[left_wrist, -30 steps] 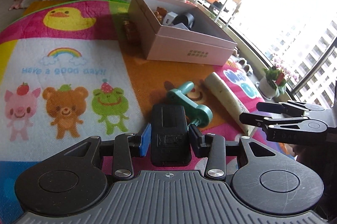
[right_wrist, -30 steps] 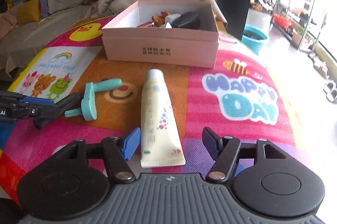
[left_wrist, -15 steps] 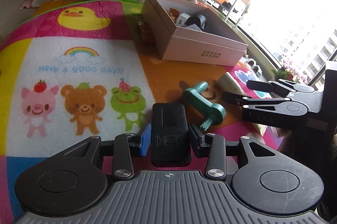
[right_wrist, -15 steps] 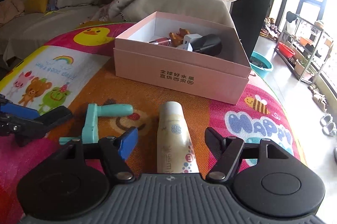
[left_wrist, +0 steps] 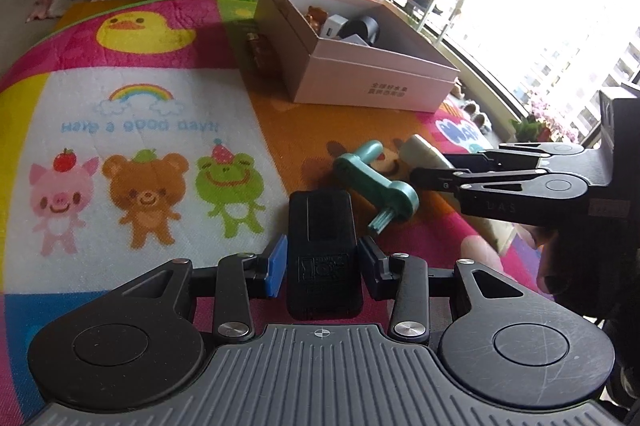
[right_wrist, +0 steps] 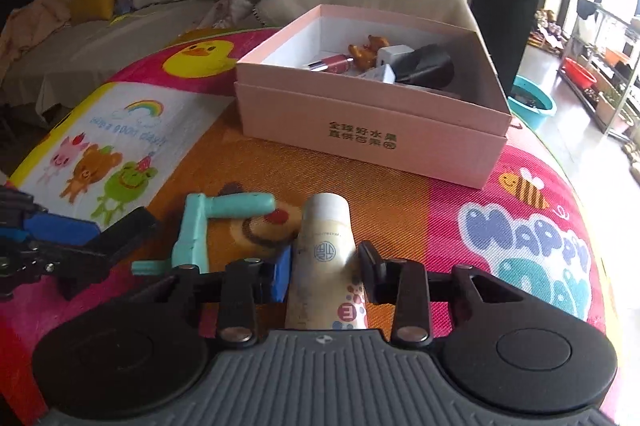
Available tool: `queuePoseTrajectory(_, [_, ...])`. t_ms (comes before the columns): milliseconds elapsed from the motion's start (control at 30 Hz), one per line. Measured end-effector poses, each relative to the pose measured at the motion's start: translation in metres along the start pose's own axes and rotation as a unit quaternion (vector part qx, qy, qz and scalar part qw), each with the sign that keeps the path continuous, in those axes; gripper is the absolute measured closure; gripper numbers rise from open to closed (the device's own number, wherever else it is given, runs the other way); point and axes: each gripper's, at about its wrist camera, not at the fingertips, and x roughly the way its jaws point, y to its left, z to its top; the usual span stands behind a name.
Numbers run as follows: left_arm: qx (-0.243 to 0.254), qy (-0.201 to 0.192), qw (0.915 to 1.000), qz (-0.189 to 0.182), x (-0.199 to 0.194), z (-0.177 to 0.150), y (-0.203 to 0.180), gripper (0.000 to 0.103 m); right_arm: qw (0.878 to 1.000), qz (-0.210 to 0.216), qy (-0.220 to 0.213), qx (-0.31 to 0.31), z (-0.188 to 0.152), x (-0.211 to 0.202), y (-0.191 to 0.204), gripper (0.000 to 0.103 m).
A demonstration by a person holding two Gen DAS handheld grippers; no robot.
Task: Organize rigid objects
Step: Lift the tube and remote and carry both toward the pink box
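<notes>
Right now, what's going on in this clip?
A person is tidying loose items on a cartoon mat into a pink box, one gripper in each hand. The left gripper is shut on a black block. The right gripper is closed around a cream tube that lies on the mat. A teal crank lies between them, untouched. The box already holds a few small items.

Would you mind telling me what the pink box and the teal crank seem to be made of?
The pink box looks like matte cardboard: thin folded walls, printed characters. The teal crank looks like moulded plastic with a satin sheen, though the views can't rule out painted metal.
</notes>
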Motion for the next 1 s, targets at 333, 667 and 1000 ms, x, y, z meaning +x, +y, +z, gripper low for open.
queuePoseTrajectory(333, [0.073,-0.038,0.9962,-0.029,-0.039,0.025,-0.021,0.09,0.998,-0.012,-0.066,-0.016,0.006,-0.083,-0.005,0.068])
queuePoseTrajectory(667, [0.095,-0.072,0.9929,-0.012,-0.045,0.059,-0.019,0.09,0.988,-0.035,-0.148,0.018,0.049,-0.117,-0.032,0.068])
queuePoseTrajectory(1000, [0.197,0.043,0.9794,-0.012,-0.02,-0.009,-0.03,0.086,0.997,-0.072,-0.024,0.024,-0.024,-0.025,-0.01,0.068])
